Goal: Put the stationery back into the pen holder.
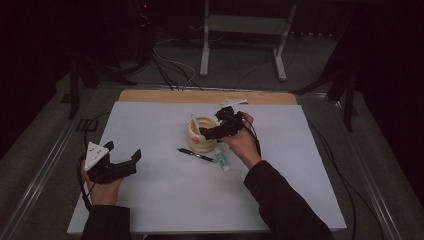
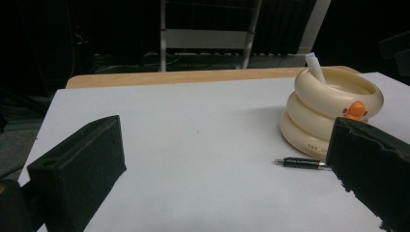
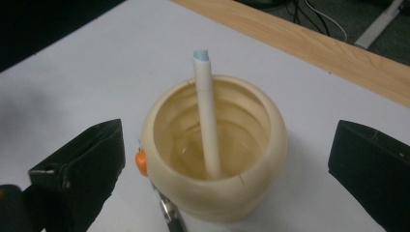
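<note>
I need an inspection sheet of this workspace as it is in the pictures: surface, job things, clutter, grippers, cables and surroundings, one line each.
Surface: white sheet on a table with a wooden far edge.
Job's things: cream ringed holder with an orange knob, a white pen leaning inside it; black pen and white tube with green cap lying beside the holder.
Clutter: pale flat strips near the far edge.
Grippers: left gripper open, low at the near left; right gripper open, above the holder.
Cables: one trails from each gripper; more lie on the floor behind the table.
Surroundings: dark room, white frame legs behind the table.
</note>
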Available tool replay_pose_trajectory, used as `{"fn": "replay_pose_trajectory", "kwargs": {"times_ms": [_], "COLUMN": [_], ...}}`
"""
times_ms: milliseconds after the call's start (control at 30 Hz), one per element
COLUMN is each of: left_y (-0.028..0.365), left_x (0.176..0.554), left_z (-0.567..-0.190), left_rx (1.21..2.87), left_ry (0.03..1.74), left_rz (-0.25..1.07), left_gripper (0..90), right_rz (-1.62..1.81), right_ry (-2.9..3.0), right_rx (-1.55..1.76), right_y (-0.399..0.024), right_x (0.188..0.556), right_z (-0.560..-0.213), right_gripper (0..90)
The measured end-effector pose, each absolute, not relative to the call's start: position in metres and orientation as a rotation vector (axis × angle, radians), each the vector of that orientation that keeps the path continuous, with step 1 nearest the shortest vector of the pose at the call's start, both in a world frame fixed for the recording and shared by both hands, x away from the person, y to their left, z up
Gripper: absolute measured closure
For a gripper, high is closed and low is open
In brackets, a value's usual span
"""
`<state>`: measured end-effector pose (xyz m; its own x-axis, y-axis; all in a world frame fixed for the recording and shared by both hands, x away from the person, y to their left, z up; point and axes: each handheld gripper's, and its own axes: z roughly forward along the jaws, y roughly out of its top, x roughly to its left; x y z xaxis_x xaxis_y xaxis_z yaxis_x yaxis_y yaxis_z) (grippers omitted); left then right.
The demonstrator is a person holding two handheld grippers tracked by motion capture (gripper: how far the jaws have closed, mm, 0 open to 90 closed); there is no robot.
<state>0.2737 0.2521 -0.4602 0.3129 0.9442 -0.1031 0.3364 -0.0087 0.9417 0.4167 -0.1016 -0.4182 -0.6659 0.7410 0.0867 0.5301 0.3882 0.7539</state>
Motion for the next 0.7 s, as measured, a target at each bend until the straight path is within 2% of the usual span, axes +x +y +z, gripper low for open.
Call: {"fn": "replay_pose_trajectory", "kwargs": {"times_ms": [700], "left_y": [0.253], "left_x": [0.274], "left_z": [-0.461], "left_rx": [1.555], "left_ry": [1.219], "left_rz": [0.746], "left_gripper": [0.7], "right_rz": [0.991], "right_ry": [2.480], "right_rx": [1.119], "right_y": [-0.114], "right_x": [0.405], "right_z": [-0.419], "right_gripper": [0.6]}}
